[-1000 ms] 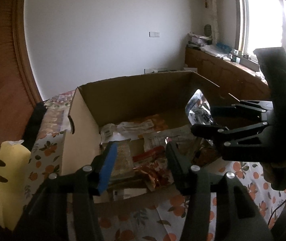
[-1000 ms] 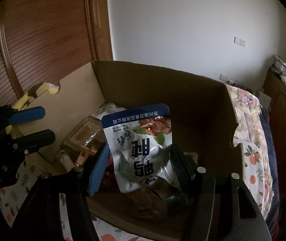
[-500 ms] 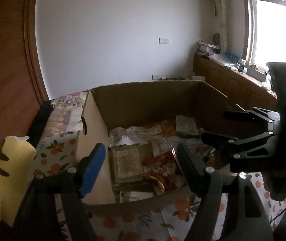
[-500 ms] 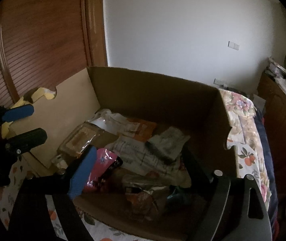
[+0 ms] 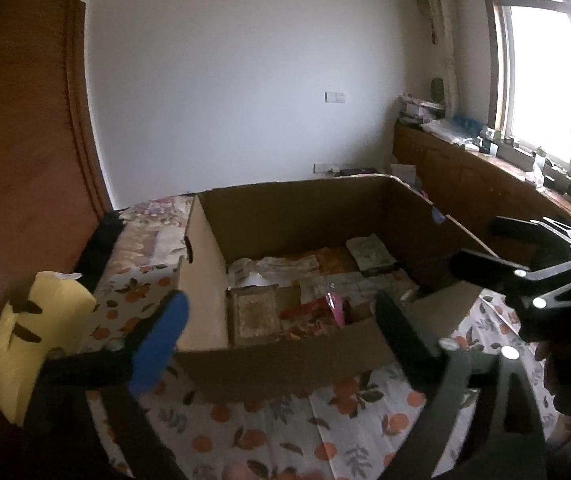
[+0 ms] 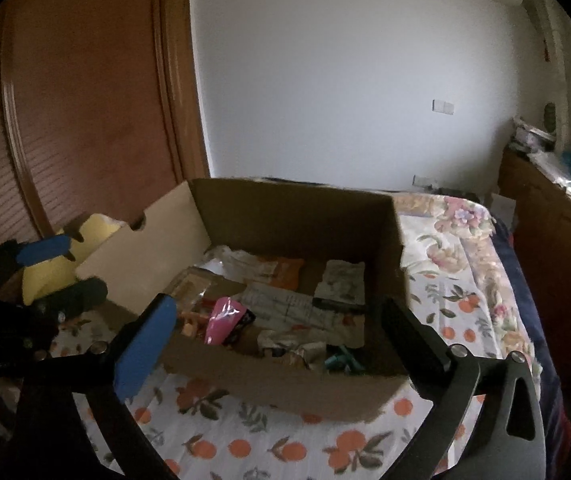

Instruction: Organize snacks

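An open cardboard box [image 5: 285, 356] [image 6: 285, 388] stands on the orange-print bedspread and holds several snack packets. A white pouch [image 5: 369, 252] [image 6: 341, 282] lies at the box's far right, a pink packet [image 6: 223, 318] [image 5: 335, 308] near the front, a clear tray of biscuits [image 5: 253, 314] at the left. My left gripper [image 5: 281, 336] is open and empty, in front of the box. My right gripper [image 6: 281, 340] is open and empty, in front of the box's near wall; it shows at the right of the left wrist view [image 5: 525, 280].
A yellow plush toy [image 5: 33, 336] lies left of the box by the wooden wardrobe [image 6: 65, 120]. A wooden cabinet with clutter [image 5: 485, 184] runs under the window at the right. The bedspread [image 6: 457, 280] extends right of the box.
My right gripper opened and let the white pouch drop into the box. Both grippers then drew back from the box, and their jaws spread wider.
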The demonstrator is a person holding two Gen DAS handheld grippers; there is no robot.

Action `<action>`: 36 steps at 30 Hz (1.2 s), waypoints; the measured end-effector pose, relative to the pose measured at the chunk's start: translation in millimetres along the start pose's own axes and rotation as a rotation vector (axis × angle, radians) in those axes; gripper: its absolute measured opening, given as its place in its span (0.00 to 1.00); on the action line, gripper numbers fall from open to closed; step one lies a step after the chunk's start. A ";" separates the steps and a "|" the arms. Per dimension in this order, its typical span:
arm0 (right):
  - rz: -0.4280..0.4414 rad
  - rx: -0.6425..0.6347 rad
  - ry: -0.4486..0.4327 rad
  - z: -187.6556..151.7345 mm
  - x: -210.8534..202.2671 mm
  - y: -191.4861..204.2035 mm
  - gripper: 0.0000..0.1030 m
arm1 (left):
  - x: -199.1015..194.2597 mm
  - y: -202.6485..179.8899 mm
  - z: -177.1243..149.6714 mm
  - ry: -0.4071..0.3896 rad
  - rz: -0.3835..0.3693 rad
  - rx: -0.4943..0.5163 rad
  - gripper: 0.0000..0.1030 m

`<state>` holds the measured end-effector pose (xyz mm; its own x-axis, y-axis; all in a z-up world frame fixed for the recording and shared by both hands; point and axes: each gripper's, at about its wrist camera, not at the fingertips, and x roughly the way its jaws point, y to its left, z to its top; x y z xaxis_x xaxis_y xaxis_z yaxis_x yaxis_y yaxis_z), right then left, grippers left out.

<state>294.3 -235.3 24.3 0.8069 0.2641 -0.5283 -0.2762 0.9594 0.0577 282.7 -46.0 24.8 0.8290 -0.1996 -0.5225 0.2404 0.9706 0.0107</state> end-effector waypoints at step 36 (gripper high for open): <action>-0.080 0.052 -0.233 -72.5 -196.2 50.1 1.00 | -185.8 -24.2 -68.5 -0.168 0.118 -0.046 1.00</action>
<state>84.3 -246.3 69.5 0.9255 0.1973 -0.3234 -0.1844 0.9803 0.0705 88.3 -23.2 63.3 0.9234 -0.1005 -0.3703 0.1172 0.9929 0.0227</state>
